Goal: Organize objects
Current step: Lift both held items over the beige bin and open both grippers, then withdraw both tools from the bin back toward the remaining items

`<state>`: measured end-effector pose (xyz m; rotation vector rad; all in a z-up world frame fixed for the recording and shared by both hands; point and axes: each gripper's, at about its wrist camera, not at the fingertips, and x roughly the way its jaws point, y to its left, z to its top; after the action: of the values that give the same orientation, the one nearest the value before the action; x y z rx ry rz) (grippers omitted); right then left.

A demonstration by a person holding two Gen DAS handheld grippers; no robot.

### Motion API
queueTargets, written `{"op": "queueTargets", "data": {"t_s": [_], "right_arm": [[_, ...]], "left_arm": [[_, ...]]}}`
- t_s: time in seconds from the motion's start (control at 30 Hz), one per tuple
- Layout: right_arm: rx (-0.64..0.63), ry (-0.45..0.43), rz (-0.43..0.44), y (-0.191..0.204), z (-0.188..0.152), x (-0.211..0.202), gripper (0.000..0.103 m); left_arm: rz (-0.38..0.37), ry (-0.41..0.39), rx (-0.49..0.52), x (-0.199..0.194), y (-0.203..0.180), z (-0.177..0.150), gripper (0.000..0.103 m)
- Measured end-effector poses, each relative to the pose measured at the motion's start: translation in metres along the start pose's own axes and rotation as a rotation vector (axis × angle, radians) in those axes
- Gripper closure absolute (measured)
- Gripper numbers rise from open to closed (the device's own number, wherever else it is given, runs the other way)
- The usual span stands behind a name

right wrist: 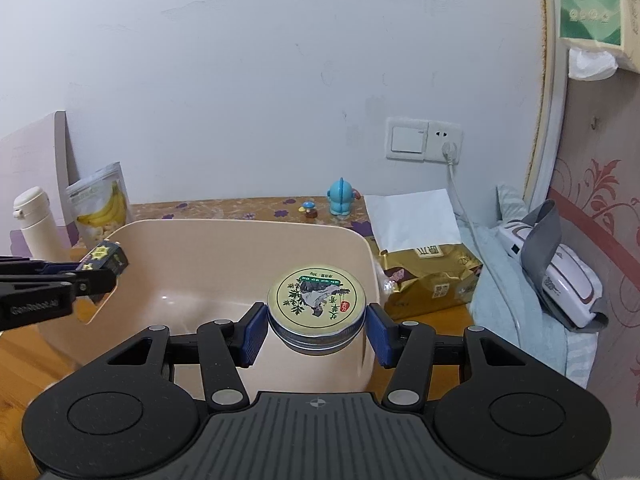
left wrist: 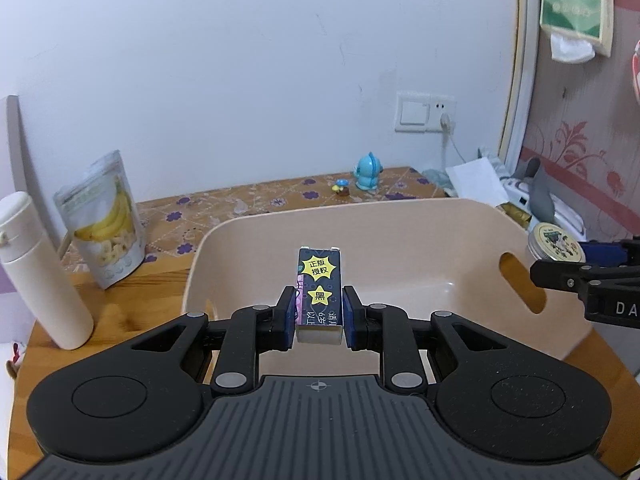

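Note:
My left gripper is shut on a small dark box with yellow stars and holds it above the near side of a beige plastic bin. The box and gripper also show at the left of the right wrist view. My right gripper is shut on a round metal tin with a yellow printed lid, held over the bin near its right wall. The tin shows at the right of the left wrist view.
A white bottle and a banana-chip pouch stand left of the bin. A blue figurine and a tiny mushroom toy stand at the back. A gold packet, white paper and a white device lie right.

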<state>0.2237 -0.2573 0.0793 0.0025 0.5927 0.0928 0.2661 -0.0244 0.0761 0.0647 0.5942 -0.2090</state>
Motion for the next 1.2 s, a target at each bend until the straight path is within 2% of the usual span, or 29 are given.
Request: {"op": "queueTargets", "data": {"t_s": [0.37,0.53,0.7,0.73,0.8,0.83,0.87,0.93,1.2], "right_arm": [[-0.081,0.096,0.009,0.016,0.001,0.040,0.052],[-0.124,0.144,0.018,0.025,-0.002,0.053,0.052],[-0.152,0.187,0.025,0.031,-0.005,0.061,0.052],[-0.156,0.191,0.021,0.032,-0.006,0.061,0.052],[-0.156,0.195,0.013,0.032,-0.007,0.062,0.051],[-0.154,0.193,0.008,0.032,-0.006,0.062,0.043],[-0.150,0.185,0.003,0.032,-0.006,0.060,0.043],[-0.143,0.177,-0.002,0.031,-0.005,0.057,0.041],[-0.077,0.119,-0.012,0.021,0.001,0.033,0.019]], "left_arm": [[0.007,0.110,0.042,0.043,-0.005,-0.003,0.079],[0.019,0.169,0.037,0.052,-0.003,-0.009,0.079],[0.019,0.186,0.028,0.053,-0.001,-0.008,0.079],[0.020,0.184,0.028,0.052,-0.001,-0.008,0.078],[0.025,0.179,0.028,0.051,-0.001,-0.007,0.064],[0.026,0.171,0.026,0.049,-0.001,-0.007,0.054],[0.027,0.166,0.025,0.047,-0.001,-0.007,0.046],[0.034,0.149,0.023,0.043,-0.001,-0.006,0.042],[0.055,0.095,0.005,0.020,0.002,-0.002,0.031]]}}
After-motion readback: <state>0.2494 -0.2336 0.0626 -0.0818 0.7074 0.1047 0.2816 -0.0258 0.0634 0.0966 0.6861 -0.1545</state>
